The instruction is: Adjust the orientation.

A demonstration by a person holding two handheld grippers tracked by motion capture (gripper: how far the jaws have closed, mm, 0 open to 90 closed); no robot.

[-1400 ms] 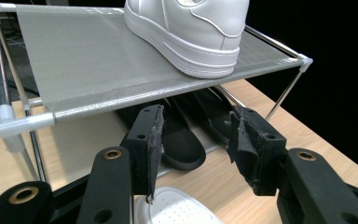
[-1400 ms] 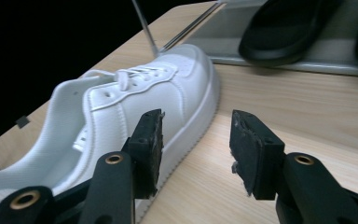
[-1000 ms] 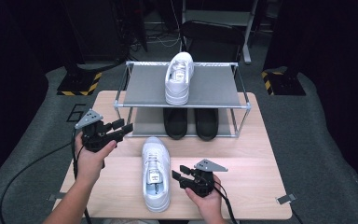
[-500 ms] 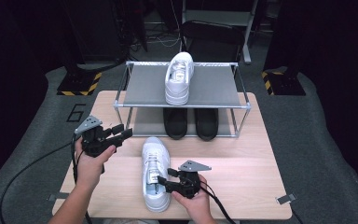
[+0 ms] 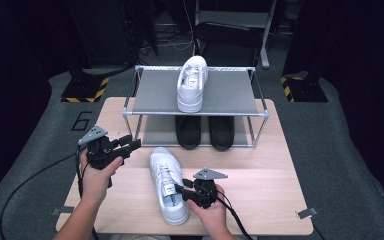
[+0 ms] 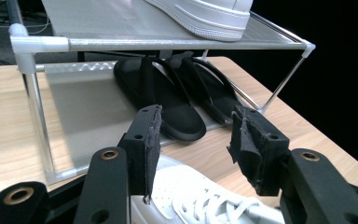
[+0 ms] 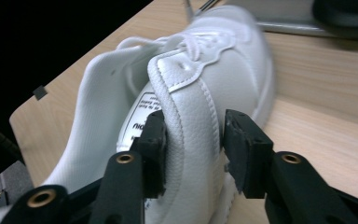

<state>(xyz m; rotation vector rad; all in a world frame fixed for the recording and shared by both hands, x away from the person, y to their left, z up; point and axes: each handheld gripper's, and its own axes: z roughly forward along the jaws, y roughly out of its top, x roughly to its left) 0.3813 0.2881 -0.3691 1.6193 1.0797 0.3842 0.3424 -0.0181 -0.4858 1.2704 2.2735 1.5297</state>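
The right gripper [image 5: 181, 190] has its jaws set around the side wall of the white leather lace-up sneaker [image 5: 168, 183], one jaw inside the shoe's opening and one outside. The jaws have just been closing; in the right gripper view the inner pad lies against the collar [image 7: 186, 116], while the outer pad seems just short of the leather, so a firm pinch cannot be told. That sneaker lies on the pale wooden bench [image 5: 260, 195] at about six o'clock, toe pointing to twelve o'clock, toward the rack.

The left gripper [image 5: 130, 145] hangs at about nine o'clock from the sneaker, its jaws spread with nothing between them. In the left gripper view they point over the sneaker's toe [image 6: 186, 196] toward the rack.

At twelve o'clock on the bench stands a two-tier metal shoe rack with grey mesh shelves [image 5: 150, 97]. A second white leather sneaker [image 5: 192, 82] sits on the upper shelf, toe toward the person. A pair of black slip-on sandals [image 5: 205, 131] lies side by side on the lower shelf.
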